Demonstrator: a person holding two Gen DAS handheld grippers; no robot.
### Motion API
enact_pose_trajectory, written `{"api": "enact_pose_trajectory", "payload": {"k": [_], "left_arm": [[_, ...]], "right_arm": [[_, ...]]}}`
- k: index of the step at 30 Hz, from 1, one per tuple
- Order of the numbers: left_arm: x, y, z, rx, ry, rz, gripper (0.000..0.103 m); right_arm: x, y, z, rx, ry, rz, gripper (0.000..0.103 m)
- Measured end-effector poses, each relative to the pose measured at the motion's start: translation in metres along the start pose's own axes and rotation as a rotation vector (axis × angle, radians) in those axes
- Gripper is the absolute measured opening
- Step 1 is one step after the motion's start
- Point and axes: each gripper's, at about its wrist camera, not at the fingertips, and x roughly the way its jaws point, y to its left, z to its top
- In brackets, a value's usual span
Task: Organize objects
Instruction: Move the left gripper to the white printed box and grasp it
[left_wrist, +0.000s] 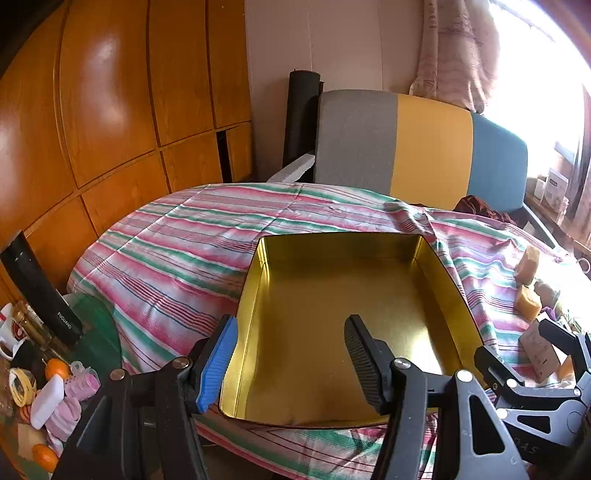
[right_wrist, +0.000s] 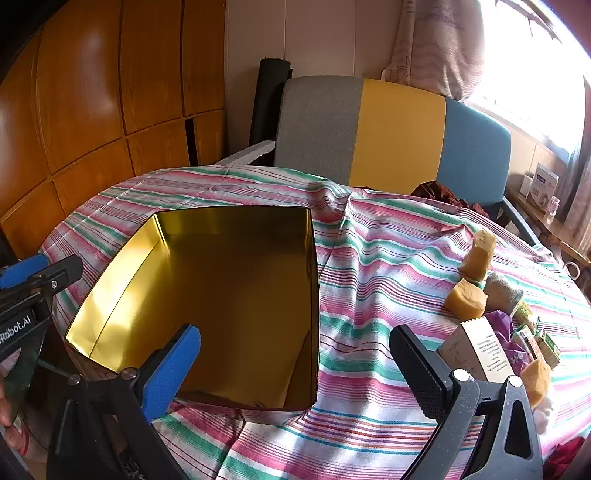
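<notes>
An empty gold tin (right_wrist: 236, 295) sits open on the striped cloth (right_wrist: 369, 258) of the surface, ready to receive the soap-like blocks (right_wrist: 465, 299) and small cartons (right_wrist: 476, 350) clustered to its right. The left tool (left_wrist: 291, 358) straddles the tin's left wall, pads clear; the right tool (right_wrist: 295, 373) hovers spread wide, empty.

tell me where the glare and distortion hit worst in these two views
Left wrist view: the window blows out the upper right to white and washes over the yellow blocks; the wooden cabinet bows from the fisheye. Right wrist view: the same blown-out window, and the gold tin mirrors bright light on its left wall, while its right side sits dark.
</notes>
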Motion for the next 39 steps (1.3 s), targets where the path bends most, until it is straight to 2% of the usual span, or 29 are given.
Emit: {"api": "enact_pose_trajectory", "payload": {"k": [13, 21, 24, 26, 28, 30, 33, 35, 37, 39], "left_arm": [[-0.010, -0.013, 0.002, 0.045, -0.020, -0.021, 0.061], [-0.006, -0.033, -0.001, 0.101, 0.003, -0.081, 0.061], [-0.005, -0.044, -0.003, 0.132, 0.036, -0.209, 0.061], [-0.005, -0.054, -0.005, 0.144, 0.064, -0.368, 0.062], [-0.005, -0.066, -0.007, 0.143, 0.109, -0.468, 0.063], [-0.006, -0.087, -0.010, 0.176, 0.150, -0.499, 0.063], [-0.016, -0.116, -0.017, 0.254, 0.124, -0.534, 0.063], [-0.021, -0.135, -0.019, 0.315, 0.112, -0.588, 0.063], [-0.020, -0.148, -0.017, 0.329, 0.141, -0.677, 0.064], [-0.015, -0.165, -0.014, 0.352, 0.180, -0.720, 0.071]], "right_arm": [[-0.008, -0.015, 0.000, 0.015, -0.018, -0.010, 0.103], [-0.017, -0.057, -0.003, 0.086, -0.026, -0.066, 0.103], [-0.024, -0.082, -0.005, 0.123, -0.034, -0.088, 0.103], [-0.030, -0.103, -0.008, 0.153, -0.043, -0.094, 0.103], [-0.039, -0.128, -0.011, 0.193, -0.052, -0.089, 0.103], [-0.047, -0.149, -0.014, 0.229, -0.053, -0.096, 0.103], [-0.063, -0.190, -0.021, 0.305, -0.060, -0.135, 0.103], [-0.076, -0.220, -0.027, 0.357, -0.065, -0.180, 0.103], [-0.086, -0.248, -0.035, 0.416, -0.068, -0.215, 0.103], [-0.092, -0.272, -0.044, 0.473, -0.065, -0.231, 0.103]]}}
